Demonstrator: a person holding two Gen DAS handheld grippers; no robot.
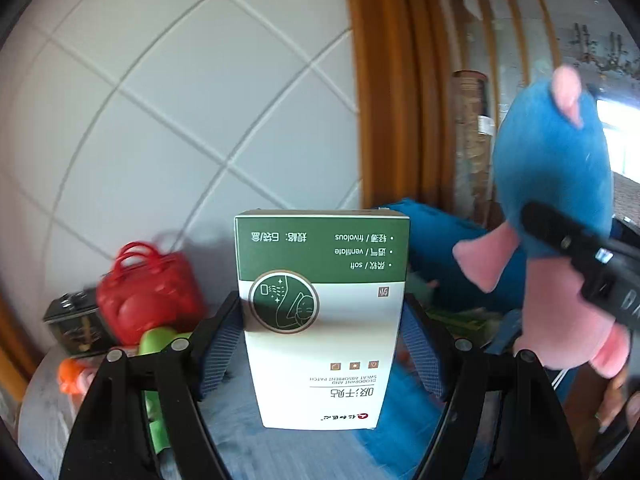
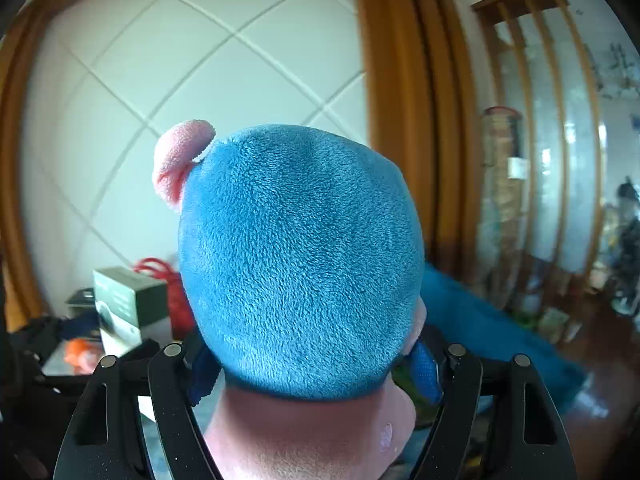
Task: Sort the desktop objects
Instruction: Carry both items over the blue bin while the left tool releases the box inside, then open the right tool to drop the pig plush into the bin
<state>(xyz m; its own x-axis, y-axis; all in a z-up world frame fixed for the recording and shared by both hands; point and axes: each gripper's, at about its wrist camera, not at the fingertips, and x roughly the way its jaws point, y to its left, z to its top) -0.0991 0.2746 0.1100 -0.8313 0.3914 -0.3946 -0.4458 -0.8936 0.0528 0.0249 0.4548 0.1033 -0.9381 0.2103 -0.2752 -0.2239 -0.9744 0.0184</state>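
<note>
**Both grippers lifted with a box and a plush toy in their jaws**

The left gripper (image 1: 322, 336) was clamped on a carton (image 1: 322, 320), its blue pads pressed against the two narrow sides. The carton was a tall white box with a dark green band at its far end, a round green emblem below the band and printed text that read upside down in the left wrist view. It was held above the table (image 1: 44, 408), not resting on it.

The right gripper (image 2: 312, 364) was clamped on a plush toy (image 2: 300, 260): a rounded blue, short-piled head or body with pink parts, one pink flap sticking out at the upper left and pink fabric below the blue. The toy filled the middle of the right wrist view and hid most of what lay behind it. In the left wrist view it hung at the right, with the black finger of the right gripper across it.

On the table behind the carton stood a red handbag-shaped item (image 1: 148, 292), beside it a dark box (image 1: 74, 320), and in front of these a green piece (image 1: 158, 340) and an orange piece (image 1: 72, 374), both blurred. A blue cloth-like shape (image 1: 444, 248) lay behind the carton to the right. A white wall (image 1: 180, 100) crossed by diagonal lines and a wooden door frame (image 1: 392, 80) filled the background.
</note>
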